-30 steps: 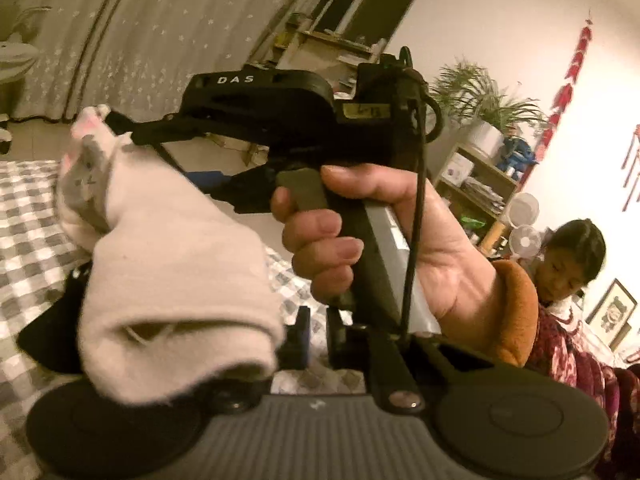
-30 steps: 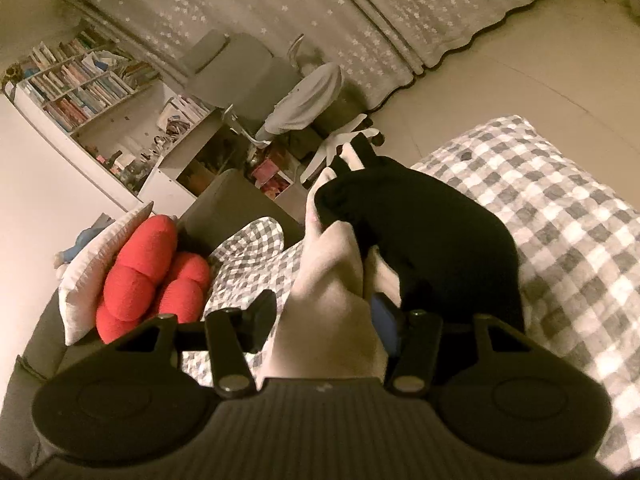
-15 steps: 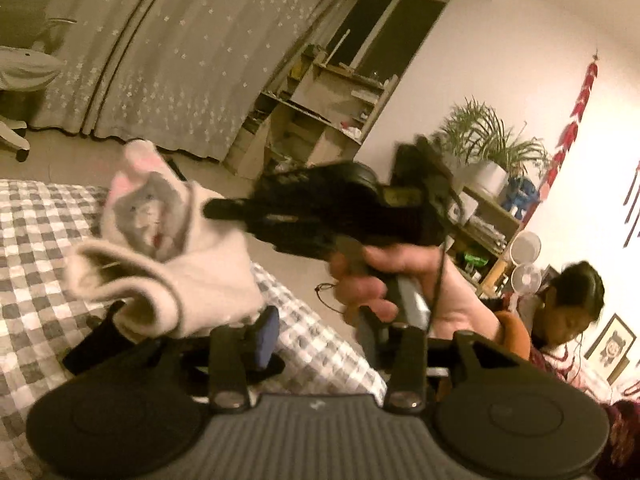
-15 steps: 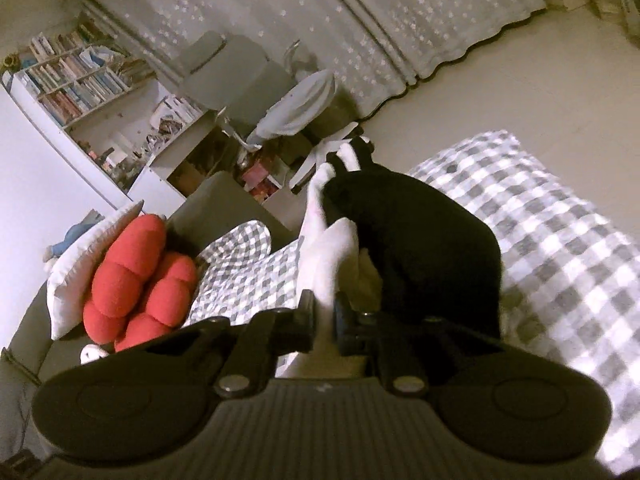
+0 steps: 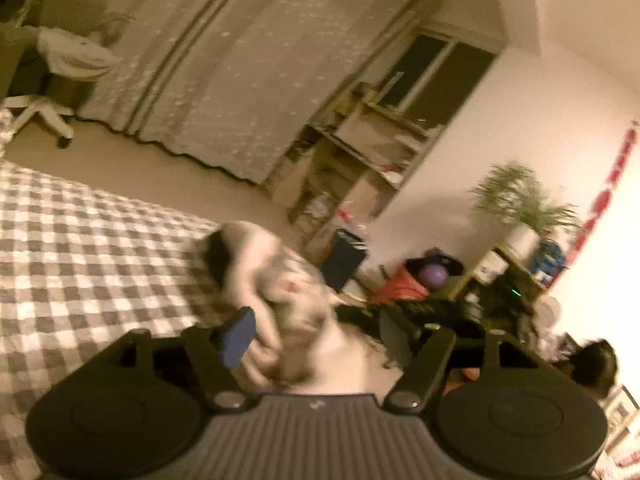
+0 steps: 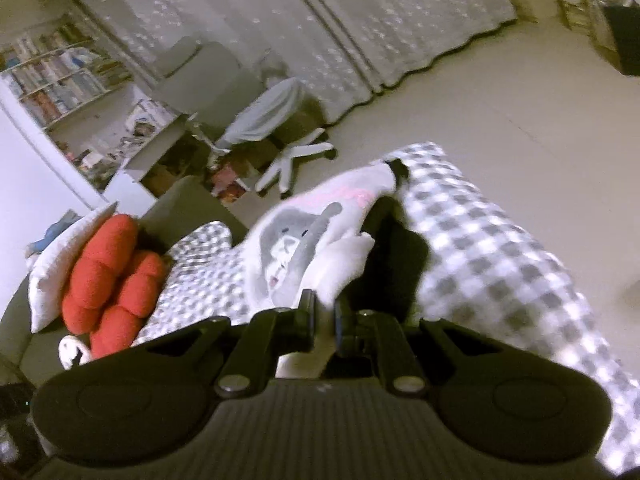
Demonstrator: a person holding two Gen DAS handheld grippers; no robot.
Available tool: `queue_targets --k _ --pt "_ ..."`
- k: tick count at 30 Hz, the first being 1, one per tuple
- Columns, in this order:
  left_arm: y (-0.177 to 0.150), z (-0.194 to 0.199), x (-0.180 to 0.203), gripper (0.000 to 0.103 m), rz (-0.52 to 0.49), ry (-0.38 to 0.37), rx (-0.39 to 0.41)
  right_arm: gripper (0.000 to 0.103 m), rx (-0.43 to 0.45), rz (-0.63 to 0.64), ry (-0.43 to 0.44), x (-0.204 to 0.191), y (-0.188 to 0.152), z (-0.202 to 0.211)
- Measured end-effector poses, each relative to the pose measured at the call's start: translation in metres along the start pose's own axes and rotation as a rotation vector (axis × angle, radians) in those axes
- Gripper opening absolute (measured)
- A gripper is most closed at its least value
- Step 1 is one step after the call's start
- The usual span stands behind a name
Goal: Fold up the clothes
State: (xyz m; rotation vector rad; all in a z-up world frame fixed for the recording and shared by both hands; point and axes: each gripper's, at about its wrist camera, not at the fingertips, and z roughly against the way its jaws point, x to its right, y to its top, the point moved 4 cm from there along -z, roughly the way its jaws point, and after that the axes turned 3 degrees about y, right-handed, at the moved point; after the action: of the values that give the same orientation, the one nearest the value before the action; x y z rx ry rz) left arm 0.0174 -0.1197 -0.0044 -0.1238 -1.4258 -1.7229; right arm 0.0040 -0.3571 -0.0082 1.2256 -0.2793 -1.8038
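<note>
1. Left wrist view, badly blurred: the left gripper has its jaws spread wide, with the blue-padded finger on one side and the other finger far across. The pale garment, printed with a grey cartoon figure, lies bunched between them over the edge of the checked bedspread, touching the blue pad; the fingers do not close on it. Beyond are a starred curtain, cluttered shelves, a potted plant and part of a person low at the right.

2. Right wrist view: the right gripper is clenched on a fold of the same pale garment, its jaws nearly meeting with cloth pinched between. A black piece of cloth sits just beside it on the checked bedspread. A red cushion and white pillow rest off to one side, with a swivel chair and bookshelves behind.
</note>
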Motion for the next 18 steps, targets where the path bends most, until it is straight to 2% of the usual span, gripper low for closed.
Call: queue_targets --k 7,10,18 --pt "0.010 -0.041 -0.023 0.072 0.093 0.095 -0.015 0.012 -0.023 -0.052 0.003 0.016 0.000 -0.001" --pt "0.010 -0.060 -0.033 0.071 0.107 0.133 -0.037 0.017 -0.026 -0.081 0.007 0.022 0.001 -0.001" --pt "0.020 -0.091 -0.063 0.071 0.182 0.197 -0.037 0.021 0.013 -0.186 0.046 0.044 0.008 0.008"
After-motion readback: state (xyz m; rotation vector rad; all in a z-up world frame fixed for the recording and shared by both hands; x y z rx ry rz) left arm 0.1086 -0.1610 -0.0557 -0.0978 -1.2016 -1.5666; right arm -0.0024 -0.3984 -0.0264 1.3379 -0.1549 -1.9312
